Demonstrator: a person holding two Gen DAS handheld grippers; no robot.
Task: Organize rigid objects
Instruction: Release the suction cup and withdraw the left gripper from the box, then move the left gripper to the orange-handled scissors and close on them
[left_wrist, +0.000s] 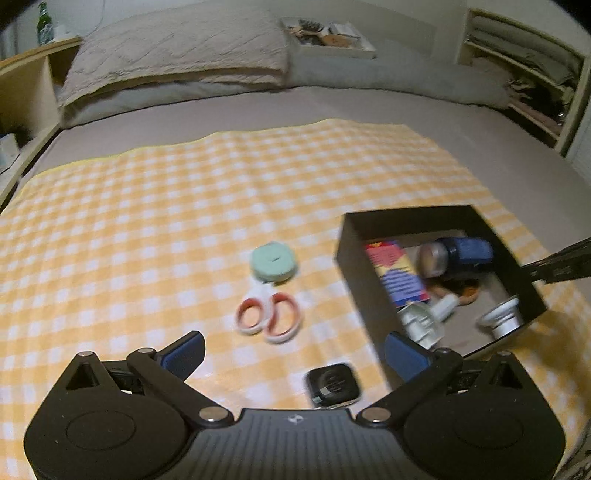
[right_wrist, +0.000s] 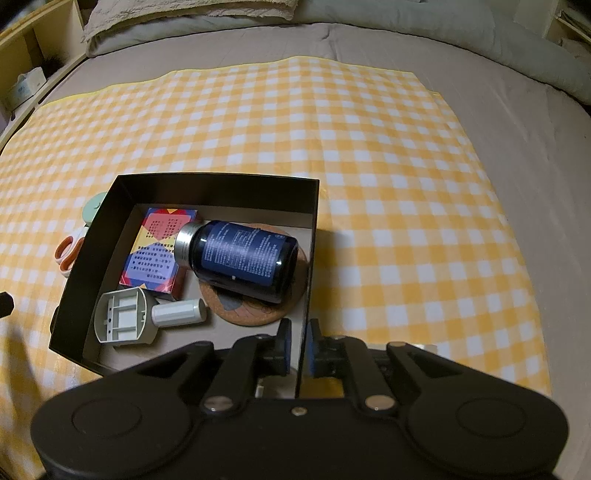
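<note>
The right gripper (right_wrist: 299, 347) pinches the near wall of the black box (right_wrist: 218, 186), apparently steadying it for loading. The left gripper (left_wrist: 293, 354) hangs open and empty; ahead of its fingers lie the scissors (left_wrist: 267, 317) and green tape roll (left_wrist: 273, 261), a small black case (left_wrist: 334, 384) just below.

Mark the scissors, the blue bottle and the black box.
scissors (left_wrist: 267, 318): left wrist view, where the handle loops meet.
blue bottle (right_wrist: 243, 254): right wrist view, label.
black box (right_wrist: 218, 192): right wrist view, far wall.
</note>
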